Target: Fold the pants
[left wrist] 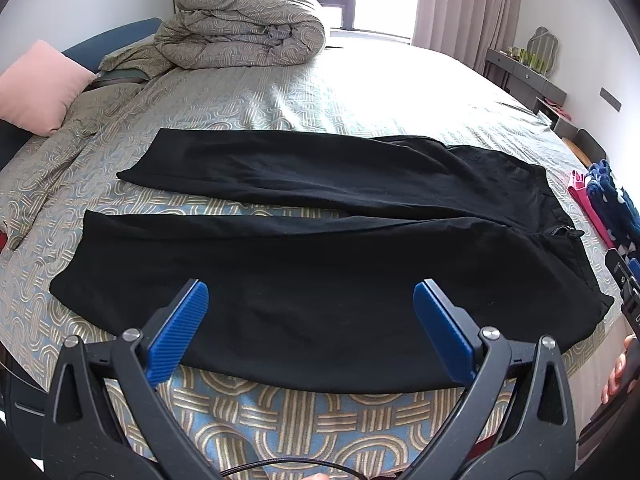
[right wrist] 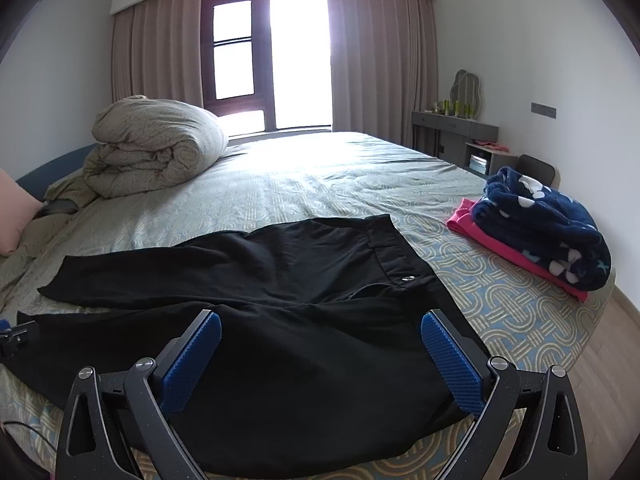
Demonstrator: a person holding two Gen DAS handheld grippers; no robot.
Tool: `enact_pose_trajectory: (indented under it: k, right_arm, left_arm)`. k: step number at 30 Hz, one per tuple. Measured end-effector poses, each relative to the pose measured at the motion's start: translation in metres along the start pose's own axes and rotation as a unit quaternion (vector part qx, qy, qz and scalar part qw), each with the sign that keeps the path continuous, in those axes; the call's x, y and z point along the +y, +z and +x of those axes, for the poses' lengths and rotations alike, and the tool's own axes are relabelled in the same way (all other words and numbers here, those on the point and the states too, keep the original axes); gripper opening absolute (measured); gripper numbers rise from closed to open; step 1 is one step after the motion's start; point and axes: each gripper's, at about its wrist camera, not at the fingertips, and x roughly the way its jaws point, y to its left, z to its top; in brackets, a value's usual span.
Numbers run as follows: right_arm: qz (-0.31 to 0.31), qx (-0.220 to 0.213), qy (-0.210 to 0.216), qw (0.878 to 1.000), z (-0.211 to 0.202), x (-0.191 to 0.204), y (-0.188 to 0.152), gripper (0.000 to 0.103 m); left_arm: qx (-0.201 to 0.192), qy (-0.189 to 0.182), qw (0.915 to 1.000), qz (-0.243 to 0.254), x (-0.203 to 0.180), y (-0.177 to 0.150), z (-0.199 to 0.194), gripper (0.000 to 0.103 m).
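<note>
Black pants (left wrist: 320, 240) lie flat on the patterned bed, legs spread apart to the left, waistband to the right. They also show in the right wrist view (right wrist: 300, 320), with the waist button at the right. My left gripper (left wrist: 311, 292) is open and empty, hovering over the near leg by the bed's front edge. My right gripper (right wrist: 321, 328) is open and empty, hovering over the seat and waist end of the pants. Part of the right gripper shows at the right edge of the left wrist view (left wrist: 628, 288).
A rolled duvet (left wrist: 244, 28) sits at the far left of the bed (left wrist: 360, 92), with a pink pillow (left wrist: 40, 88) beside it. Folded navy and pink clothes (right wrist: 540, 232) lie at the bed's right edge. A grey dresser (right wrist: 456, 128) stands by the right wall.
</note>
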Motion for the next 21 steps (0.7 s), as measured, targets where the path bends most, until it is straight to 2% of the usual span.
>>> enact_pose_trajectory:
  k: [13,21]
  right_arm:
    - [-0.02,-0.009,-0.019,1.0,0.0,0.008,0.0,0.102]
    - [-0.026,-0.038,-0.029,0.999,-0.01,0.009,0.001,0.102]
  left_arm:
    - [0.0,0.005,1.0,-0.002,0.002,-0.001,0.001,0.102]
    - [-0.001,0.008,0.9999,-0.011,0.006,0.0,0.003,0.102]
